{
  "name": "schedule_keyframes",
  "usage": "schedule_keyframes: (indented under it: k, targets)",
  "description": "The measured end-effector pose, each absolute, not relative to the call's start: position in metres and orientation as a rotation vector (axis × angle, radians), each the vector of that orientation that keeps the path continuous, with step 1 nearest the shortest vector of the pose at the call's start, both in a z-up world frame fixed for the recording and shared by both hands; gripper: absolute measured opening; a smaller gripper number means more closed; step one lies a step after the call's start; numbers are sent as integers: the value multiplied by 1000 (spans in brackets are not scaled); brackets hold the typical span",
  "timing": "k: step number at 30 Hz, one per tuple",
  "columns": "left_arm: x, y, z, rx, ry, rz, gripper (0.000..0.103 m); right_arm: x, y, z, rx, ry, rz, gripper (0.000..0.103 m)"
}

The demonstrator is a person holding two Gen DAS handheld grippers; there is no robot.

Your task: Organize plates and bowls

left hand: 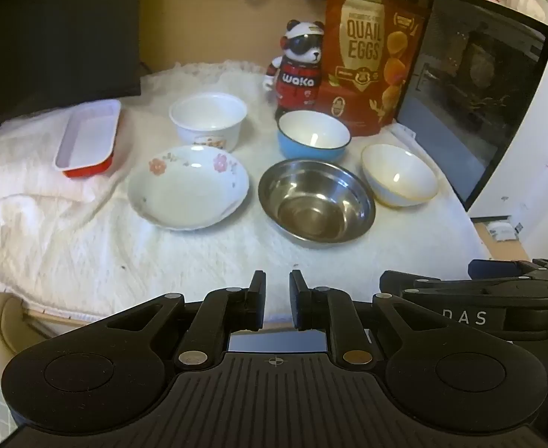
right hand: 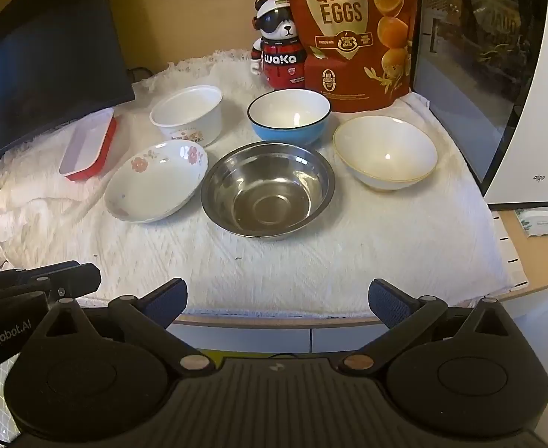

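Note:
On a white cloth stand a flowered plate (left hand: 188, 186) (right hand: 156, 181), a steel bowl (left hand: 317, 199) (right hand: 268, 190), a blue bowl (left hand: 313, 135) (right hand: 289, 115), a white gold-rimmed bowl (left hand: 399, 175) (right hand: 385, 153), a white tub with a printed side (left hand: 208, 119) (right hand: 186, 114) and a red rectangular dish (left hand: 87, 138) (right hand: 87, 145). My left gripper (left hand: 277, 298) is nearly shut and empty, held back near the table's front edge. My right gripper (right hand: 277, 298) is open and empty, also at the front edge, in line with the steel bowl.
A panda figure (left hand: 300, 65) (right hand: 277, 48) and a quail-egg bag (left hand: 371, 56) (right hand: 352, 26) stand at the back. A dark monitor (right hand: 46, 59) is at the left, a glass-sided computer case (left hand: 475, 86) (right hand: 472, 56) at the right.

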State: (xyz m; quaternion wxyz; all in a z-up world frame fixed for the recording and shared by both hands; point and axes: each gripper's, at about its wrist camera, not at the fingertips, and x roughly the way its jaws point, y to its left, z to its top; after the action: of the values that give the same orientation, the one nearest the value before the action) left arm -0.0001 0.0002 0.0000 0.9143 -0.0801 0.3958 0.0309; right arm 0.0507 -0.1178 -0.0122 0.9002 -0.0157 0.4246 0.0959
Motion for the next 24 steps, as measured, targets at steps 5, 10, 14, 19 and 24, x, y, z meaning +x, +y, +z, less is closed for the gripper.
schedule_keyframes:
  k: [5, 10, 14, 19, 24]
  targets:
    - [-5, 10, -6, -161, 809, 57, 17, 47, -117, -10, -39, 878, 193, 103]
    - [-3, 12, -11, -149, 816, 63, 17, 43, -118, -6, -40, 876, 186, 103]
    - [-1, 3, -4, -153, 829, 82, 17, 48, -115, -14, -42, 882, 196, 103]
    - [-2, 3, -4, -153, 830, 84, 17, 49, -116, -15, -43, 884, 194, 103]
    - [-2, 2, -3, -150, 829, 88, 17, 46, -118, -14, -43, 880, 192, 103]
